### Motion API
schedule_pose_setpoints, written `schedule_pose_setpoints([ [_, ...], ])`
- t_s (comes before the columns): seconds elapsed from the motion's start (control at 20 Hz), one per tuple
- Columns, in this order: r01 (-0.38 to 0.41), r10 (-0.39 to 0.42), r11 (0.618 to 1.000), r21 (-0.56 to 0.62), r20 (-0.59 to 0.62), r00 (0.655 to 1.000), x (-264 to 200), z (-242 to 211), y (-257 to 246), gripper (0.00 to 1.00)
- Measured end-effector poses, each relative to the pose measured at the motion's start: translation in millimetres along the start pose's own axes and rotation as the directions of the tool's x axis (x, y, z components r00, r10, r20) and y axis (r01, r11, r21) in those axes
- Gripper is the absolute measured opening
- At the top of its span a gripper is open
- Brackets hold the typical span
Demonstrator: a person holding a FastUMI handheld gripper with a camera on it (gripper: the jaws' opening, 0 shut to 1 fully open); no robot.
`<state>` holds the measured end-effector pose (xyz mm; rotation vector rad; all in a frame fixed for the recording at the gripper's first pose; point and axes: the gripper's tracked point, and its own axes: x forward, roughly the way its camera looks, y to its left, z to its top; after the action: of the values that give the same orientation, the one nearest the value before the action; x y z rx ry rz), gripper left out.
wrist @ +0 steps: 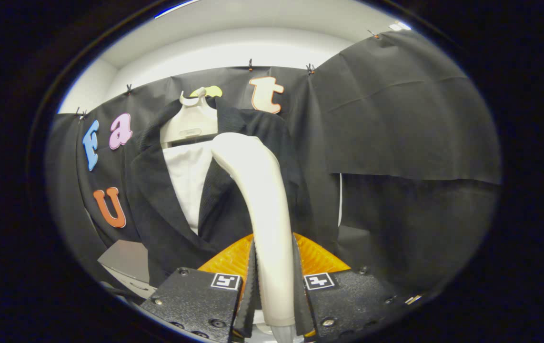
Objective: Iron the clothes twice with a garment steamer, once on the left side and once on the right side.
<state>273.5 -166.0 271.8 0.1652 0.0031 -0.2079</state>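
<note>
A cream-white garment steamer (257, 190) rises from between my fingers, its handle clamped by both, so my gripper (274, 286) is shut on it. The steamer's curved head reaches up against the right front panel of a black jacket (157, 209). The jacket hangs on a white hanger (191, 121) in front of the booth wall, with a white lining or shirt (186, 176) showing between its lapels. The steamer hides part of the jacket's right side.
A grey flat surface or box (126, 259) sits low to the left of the jacket. Black cloth (410, 119) hangs to the right, with a thin white gap beside the jacket.
</note>
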Motion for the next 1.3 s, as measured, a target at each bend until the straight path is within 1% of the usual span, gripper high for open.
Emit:
schedule_pose_setpoints([
  [0.3, 0.025, -0.027, 0.999, -0.042, -0.052, 0.998, 24, -23, 12, 0.36],
  [0.5, 0.044, -0.048, 0.997, -0.066, -0.064, 0.997, 29, -35, 16, 0.36],
  [0.75, 0.048, -0.056, 0.995, -0.088, -0.084, 0.995, 31, -47, 15, 0.36],
  [1.3, 0.057, -0.076, 0.991, -0.124, -0.160, 0.984, 33, -113, 13, 0.36],
])
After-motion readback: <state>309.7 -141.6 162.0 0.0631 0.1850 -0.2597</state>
